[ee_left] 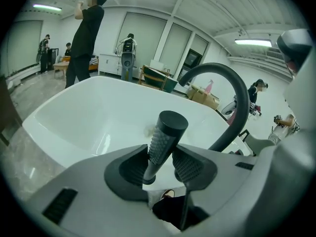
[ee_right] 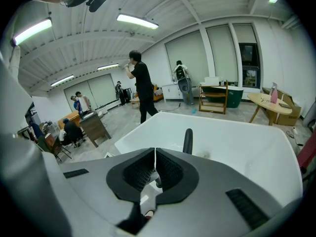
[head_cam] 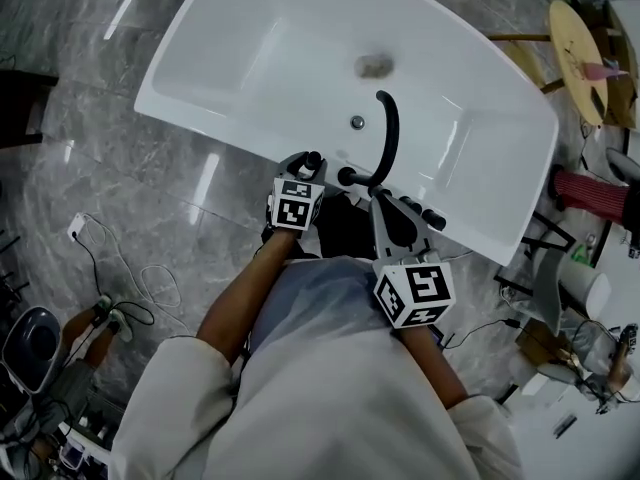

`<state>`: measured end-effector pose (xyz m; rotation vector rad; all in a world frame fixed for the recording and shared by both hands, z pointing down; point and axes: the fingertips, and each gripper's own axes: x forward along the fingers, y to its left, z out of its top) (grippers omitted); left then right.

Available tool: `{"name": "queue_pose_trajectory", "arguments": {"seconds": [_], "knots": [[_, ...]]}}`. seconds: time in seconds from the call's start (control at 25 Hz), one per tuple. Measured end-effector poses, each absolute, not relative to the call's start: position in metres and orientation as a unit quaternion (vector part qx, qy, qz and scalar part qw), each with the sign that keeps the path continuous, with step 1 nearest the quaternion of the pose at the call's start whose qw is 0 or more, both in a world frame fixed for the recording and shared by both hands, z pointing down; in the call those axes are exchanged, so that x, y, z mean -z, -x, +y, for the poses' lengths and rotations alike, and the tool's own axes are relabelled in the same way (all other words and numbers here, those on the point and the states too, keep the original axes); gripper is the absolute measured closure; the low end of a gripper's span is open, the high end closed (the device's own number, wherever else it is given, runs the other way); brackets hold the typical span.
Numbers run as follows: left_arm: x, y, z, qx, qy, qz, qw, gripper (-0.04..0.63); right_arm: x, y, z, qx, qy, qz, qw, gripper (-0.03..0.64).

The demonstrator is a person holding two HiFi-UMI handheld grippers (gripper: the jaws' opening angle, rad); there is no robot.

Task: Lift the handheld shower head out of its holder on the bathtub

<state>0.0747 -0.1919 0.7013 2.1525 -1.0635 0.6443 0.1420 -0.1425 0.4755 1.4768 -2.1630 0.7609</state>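
Head view: a person stands at the near rim of a white bathtub with a gripper in each hand. The left gripper reaches onto that rim, its tips at the black handheld shower head, which stands there just left of the black curved spout. The right gripper lies at the same rim, just behind the spout's base and apart from the shower head.

Left gripper view: the left gripper has its jaws closed in on the handheld shower head, one ribbed pad on each side of the knurled grip. The handle leans to the right, its flat top rises above the pads, and its narrow foot is down at the bathtub rim. The spout arches over the basin to the right of it.

Right gripper view: the right gripper shows its two pads pressed together with only a thin seam between them and nothing held. Beyond them the spout stands upright against the bathtub basin.
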Motion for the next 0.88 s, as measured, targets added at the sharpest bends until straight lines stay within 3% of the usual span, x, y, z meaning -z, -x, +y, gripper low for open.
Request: {"name": "queue_pose_trajectory", "arguments": {"seconds": [0.88], "knots": [[-0.694, -0.051, -0.183, -0.237, -0.815, -0.420, 0.321, 0.448, -0.471, -0.141, -0.131, -0.275, -0.539, -0.775, 0.183, 0.597]]}}
